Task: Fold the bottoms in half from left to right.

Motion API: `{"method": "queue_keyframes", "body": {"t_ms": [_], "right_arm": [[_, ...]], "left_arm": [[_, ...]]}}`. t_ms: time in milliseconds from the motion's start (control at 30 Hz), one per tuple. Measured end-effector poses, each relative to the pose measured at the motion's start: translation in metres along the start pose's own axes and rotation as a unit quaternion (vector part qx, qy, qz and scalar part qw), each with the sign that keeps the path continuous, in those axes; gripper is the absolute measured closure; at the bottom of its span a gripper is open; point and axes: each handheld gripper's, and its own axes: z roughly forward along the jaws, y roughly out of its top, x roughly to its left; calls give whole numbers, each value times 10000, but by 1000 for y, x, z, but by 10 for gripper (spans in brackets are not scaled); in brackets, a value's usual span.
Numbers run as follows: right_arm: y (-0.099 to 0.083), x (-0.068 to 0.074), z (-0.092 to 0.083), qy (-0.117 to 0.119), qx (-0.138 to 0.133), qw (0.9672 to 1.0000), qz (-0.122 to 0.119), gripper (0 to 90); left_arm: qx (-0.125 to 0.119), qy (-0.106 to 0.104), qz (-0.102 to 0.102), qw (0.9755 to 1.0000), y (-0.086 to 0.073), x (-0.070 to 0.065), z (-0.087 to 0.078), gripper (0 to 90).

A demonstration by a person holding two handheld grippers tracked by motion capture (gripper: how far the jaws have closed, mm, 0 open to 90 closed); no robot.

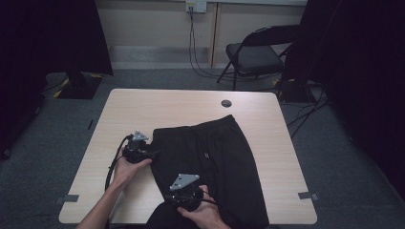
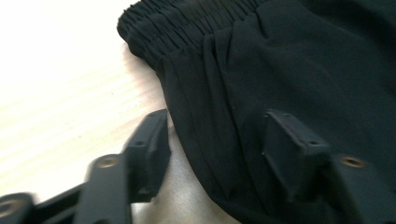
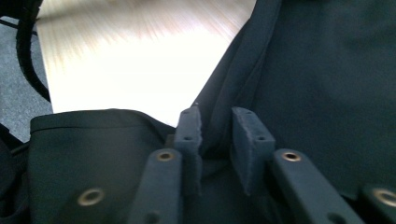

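Note:
A pair of black trousers lies spread on the light wooden table, its elastic waistband toward the far left and its legs running off the near edge. My left gripper rests at the trousers' left side, below the waistband. In the left gripper view that gripper stands open, one jaw on bare table and the other on the cloth. My right gripper is low on the left leg near the front edge. There it is shut on a raised fold of the fabric.
A round cable grommet sits in the tabletop at the back. A black folding chair stands beyond the table, with cables on the grey carpet. Dark curtains hang at both sides. Bare wood lies left of the trousers.

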Motion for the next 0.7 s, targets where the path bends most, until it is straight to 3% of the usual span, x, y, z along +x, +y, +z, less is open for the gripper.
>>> {"method": "queue_keyframes", "body": {"t_ms": [33, 100, 133, 200, 333, 367, 433, 567, 700], "right_arm": [[0, 1, 0, -5, -14, 10000, -30, 835], [1, 0, 0, 39, -32, 10000, -35, 878], [2, 0, 0, 34, -64, 10000, -60, 883], [5, 0, -3, 34, -140, 9999, -37, 887], [18, 1, -11, 83, -347, 9993, -58, 888], [22, 1, -14, 78, -395, 9991, -92, 888], [30, 1, -23, 68, -574, 9983, -111, 888], [45, 1, -39, 50, -867, 9962, -80, 888], [59, 0, -49, 44, -1086, 9939, -180, 889]], "left_arm": [[45, -29, 29, 10000, 2, 0, 0, 520], [136, -130, -2, 9998, 6, 0, 1, 719], [152, -193, -64, 9997, 7, 1, 2, 771], [14, -200, -142, 9997, 8, 3, 1, 870], [-340, -282, -502, 9978, 13, 8, -9, 885], [-340, -282, -502, 9978, 13, 8, -9, 887], [-604, -380, -669, 9952, 17, 8, -18, 888], [-748, -389, -698, 9940, 22, 8, -25, 888], [-928, -393, -717, 9923, 40, 11, -39, 888]]}}
